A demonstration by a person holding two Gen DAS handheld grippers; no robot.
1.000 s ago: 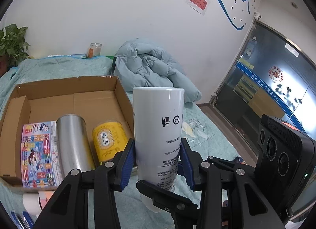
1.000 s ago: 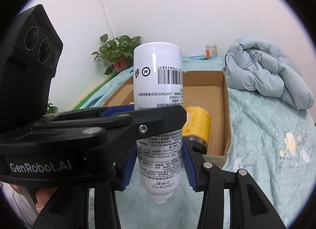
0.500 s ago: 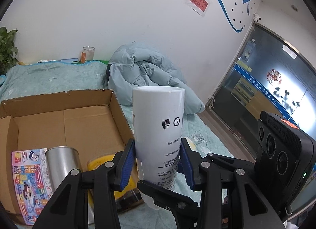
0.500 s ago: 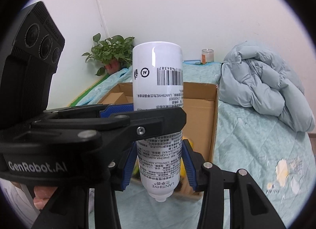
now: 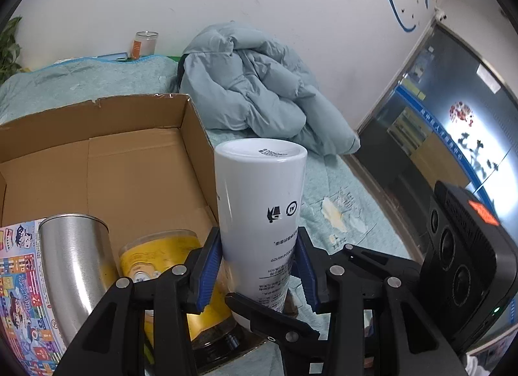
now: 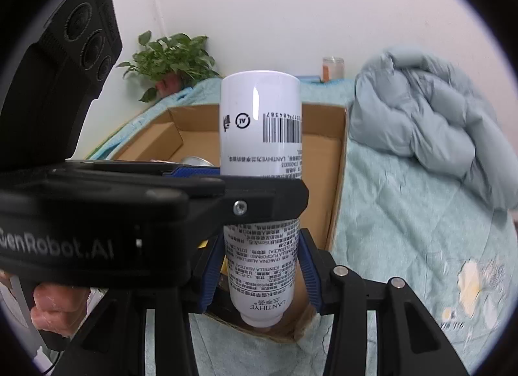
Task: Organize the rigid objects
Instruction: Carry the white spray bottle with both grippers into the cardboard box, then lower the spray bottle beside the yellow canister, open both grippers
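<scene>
A white bottle (image 5: 259,214) with black print is held upside down, cap end down, over the near right corner of an open cardboard box (image 5: 97,155). My left gripper (image 5: 255,266) is shut on its middle. My right gripper (image 6: 260,269) is shut on the same bottle (image 6: 260,136) lower down, near the cap. The left gripper's body crosses the right wrist view. In the box lie a steel tumbler (image 5: 74,266), a yellow jar (image 5: 168,256) and a colourful printed box (image 5: 19,295).
The box sits on a teal blanket (image 5: 340,188). A pale blue puffer jacket (image 5: 255,91) is heaped behind the box at the right. A glass candle jar (image 5: 145,44) and a potted plant (image 6: 171,58) stand by the wall.
Both grippers have carried the bottle forward and lower toward the box's near right corner. The box and its contents now look closer and larger. Both grips are unchanged.
</scene>
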